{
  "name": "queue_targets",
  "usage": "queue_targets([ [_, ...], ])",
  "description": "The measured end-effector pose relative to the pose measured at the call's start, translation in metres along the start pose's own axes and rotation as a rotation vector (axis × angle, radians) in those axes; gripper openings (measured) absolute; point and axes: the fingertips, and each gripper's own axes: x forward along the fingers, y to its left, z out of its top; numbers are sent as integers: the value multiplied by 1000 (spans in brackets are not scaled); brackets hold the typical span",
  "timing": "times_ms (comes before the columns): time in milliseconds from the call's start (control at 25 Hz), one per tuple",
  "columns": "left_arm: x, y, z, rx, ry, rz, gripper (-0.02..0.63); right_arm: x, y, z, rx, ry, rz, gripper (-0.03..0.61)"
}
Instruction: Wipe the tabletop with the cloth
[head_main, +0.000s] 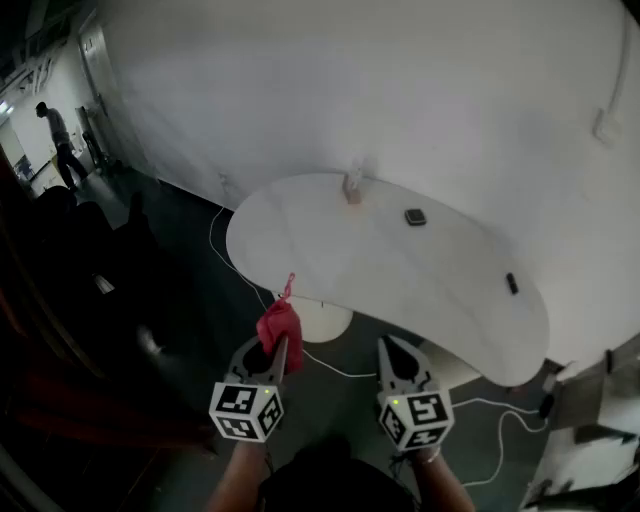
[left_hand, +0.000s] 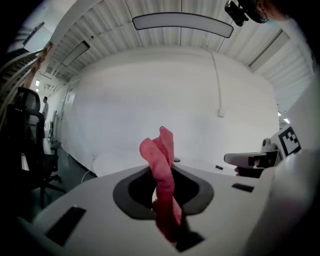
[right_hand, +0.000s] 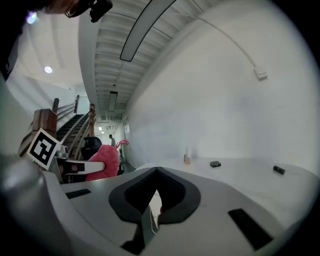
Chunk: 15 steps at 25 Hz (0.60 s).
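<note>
A red cloth (head_main: 279, 324) is bunched up in my left gripper (head_main: 277, 347), whose jaws are shut on it; in the left gripper view the cloth (left_hand: 161, 172) stands up between the jaws. The gripper hangs in the air short of the near edge of the white oval tabletop (head_main: 330, 260). My right gripper (head_main: 388, 350) is shut with nothing in it, level with the left one, also short of the table. In the right gripper view the cloth (right_hand: 102, 160) shows at the left and the tabletop (right_hand: 240, 175) stretches ahead.
On the tabletop stand a small pinkish bottle (head_main: 353, 187) at the far edge, a small dark block (head_main: 415, 217) near it and a thin dark object (head_main: 512, 283) at the right. White cables (head_main: 330, 365) lie on the dark floor. A person (head_main: 58, 140) stands far left.
</note>
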Motion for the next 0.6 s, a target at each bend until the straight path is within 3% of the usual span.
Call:
queue_targets([
  [440,21,-15,0,5,12,-7,61,2,-29,-9,66,6,-37,3],
  [600,30,-18,2,9,12,0,61,8,-36,-10,45,15,-38,3],
])
